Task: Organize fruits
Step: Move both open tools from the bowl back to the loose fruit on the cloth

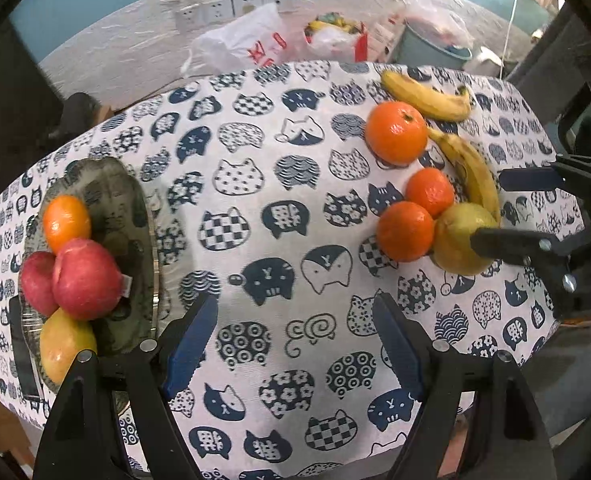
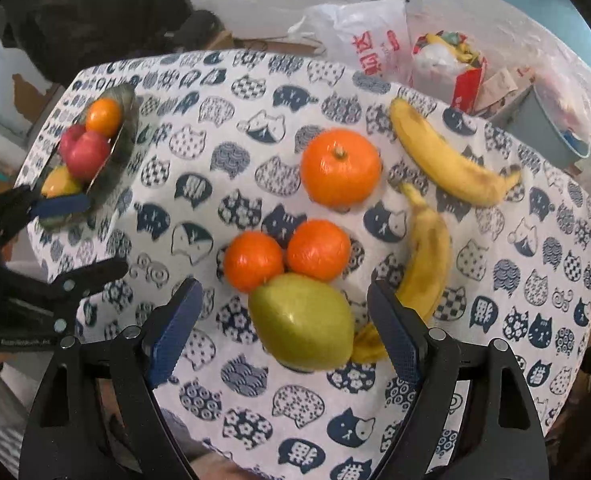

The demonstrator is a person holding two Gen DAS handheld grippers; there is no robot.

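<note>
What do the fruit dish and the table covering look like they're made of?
The dish looks like clear glass, glossy: the cat print shows through it and its rim glints. The tablecloth looks like woven cotton, matte, with a fine ribbed texture and printed navy cats; the exact fibre is uncertain.

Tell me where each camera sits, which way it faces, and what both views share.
Left wrist: on the left tongs, looking steeply down at bare tablecloth beside the glass dish; its own open fingers show, and the right tongs at the edge.
Right wrist: on the right tongs, looking steeply down over the green pear; its open fingers show, and the left tongs at the edge.
Shared: pear, dish, oranges, bananas.
</note>
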